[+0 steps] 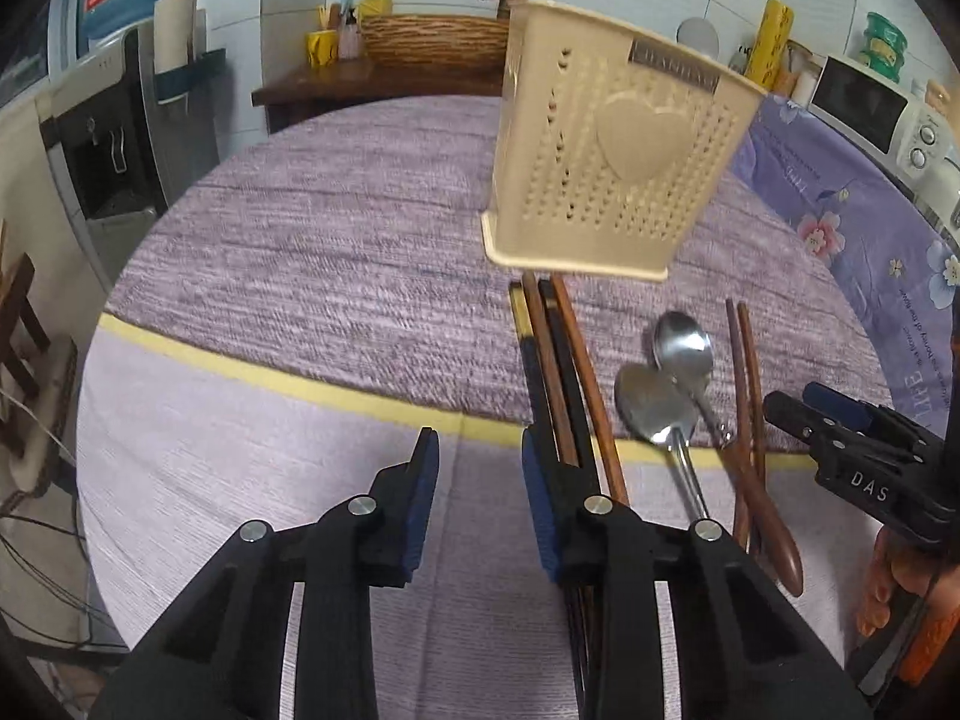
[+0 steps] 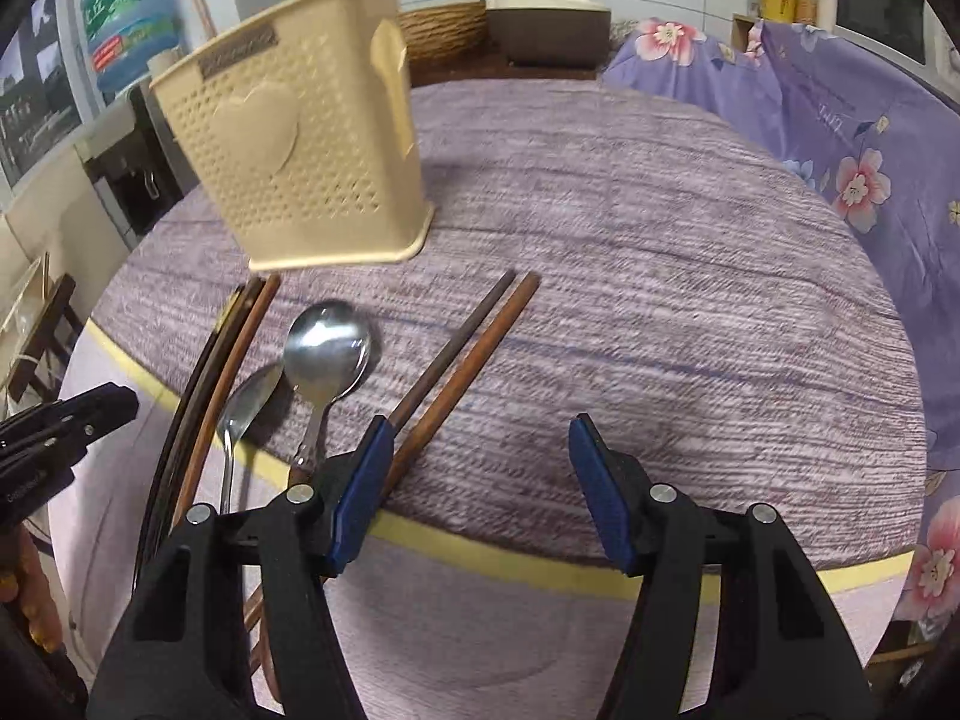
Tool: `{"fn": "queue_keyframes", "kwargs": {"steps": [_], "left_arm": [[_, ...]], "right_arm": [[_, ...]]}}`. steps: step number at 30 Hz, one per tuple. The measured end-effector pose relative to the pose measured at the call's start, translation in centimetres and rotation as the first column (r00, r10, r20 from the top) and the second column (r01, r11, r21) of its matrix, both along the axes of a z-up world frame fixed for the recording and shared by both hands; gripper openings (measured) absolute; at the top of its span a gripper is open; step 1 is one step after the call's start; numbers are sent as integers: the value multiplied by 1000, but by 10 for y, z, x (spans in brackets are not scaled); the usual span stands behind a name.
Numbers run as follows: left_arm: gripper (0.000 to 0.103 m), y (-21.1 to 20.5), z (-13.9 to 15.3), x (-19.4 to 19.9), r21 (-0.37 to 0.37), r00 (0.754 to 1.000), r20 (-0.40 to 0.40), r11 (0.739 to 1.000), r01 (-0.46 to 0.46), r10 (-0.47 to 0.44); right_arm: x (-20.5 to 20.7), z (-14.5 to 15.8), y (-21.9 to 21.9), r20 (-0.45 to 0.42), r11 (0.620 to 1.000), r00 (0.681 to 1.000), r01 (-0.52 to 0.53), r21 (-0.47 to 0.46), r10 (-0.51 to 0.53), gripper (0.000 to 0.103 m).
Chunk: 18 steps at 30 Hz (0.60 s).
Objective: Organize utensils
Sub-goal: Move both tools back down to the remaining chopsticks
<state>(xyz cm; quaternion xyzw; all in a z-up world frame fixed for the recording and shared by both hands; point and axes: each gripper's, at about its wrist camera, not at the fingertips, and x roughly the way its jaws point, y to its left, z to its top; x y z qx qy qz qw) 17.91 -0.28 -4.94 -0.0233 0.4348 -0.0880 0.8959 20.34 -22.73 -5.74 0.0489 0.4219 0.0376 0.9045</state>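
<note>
Both grippers, left [image 1: 480, 480] and right [image 2: 477, 480], hover with fingers released and empty over utensils laid in a near row on the worktop [image 1: 312, 252]: chopsticks [image 2: 462, 354], spoons [image 2: 327, 342], with the empty holder [image 1: 612, 162] just beyond, likely staged for loading.

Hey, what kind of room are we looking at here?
Most likely a home kitchen or dining area: a white microwave oven on the side counter, a water dispenser with a blue bottle by the wall, and a beige perforated plastic utensil holder on the cloth-covered table.
</note>
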Motion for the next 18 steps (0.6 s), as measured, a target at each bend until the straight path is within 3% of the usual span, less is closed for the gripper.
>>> {"fn": "queue_keyframes", "kwargs": {"steps": [8, 11, 14, 18], "left_arm": [[28, -16, -5, -5, 15, 999, 0, 999, 39, -39], [28, -21, -11, -7, 24, 999, -11, 999, 48, -47], [28, -20, -14, -9, 43, 999, -14, 998, 49, -49], [28, -19, -14, -8, 47, 998, -23, 998, 52, -51]], "right_arm": [[1, -7, 11, -44, 999, 999, 19, -34, -20, 54], [4, -6, 21, -76, 994, 997, -20, -107, 12, 52], [0, -4, 7, -118, 992, 992, -47, -115, 33, 50], [0, -2, -25, -131, 992, 991, 2, -127, -19, 46]]}}
